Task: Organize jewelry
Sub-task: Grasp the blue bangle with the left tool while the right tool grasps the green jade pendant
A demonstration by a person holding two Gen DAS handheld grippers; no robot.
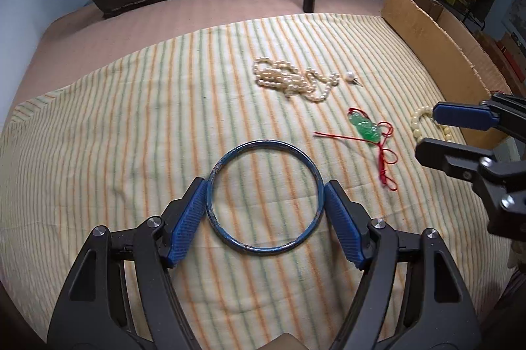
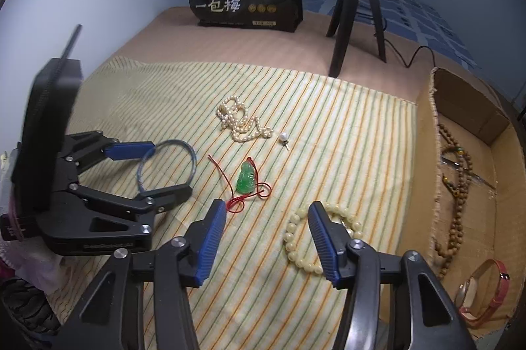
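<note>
The left claw [image 1: 265, 197] clamps the blue bangle [image 1: 265, 197] between its pads; the right claw [image 2: 267, 212] gapes wide beside the cream bracelet [image 2: 297, 235].

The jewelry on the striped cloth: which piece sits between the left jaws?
The blue bangle. It lies between the left gripper's pads; the pearl necklace, green pendant and cream bead bracelet lie elsewhere.

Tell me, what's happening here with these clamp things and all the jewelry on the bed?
A person is sorting jewelry using two hand-held grippers. The left gripper has its blue pads against the sides of a blue bangle on the striped cloth. The right gripper is open beside a cream bead bracelet. A pearl necklace and green pendant still lie out; the cardboard box already holds some pieces.
</note>
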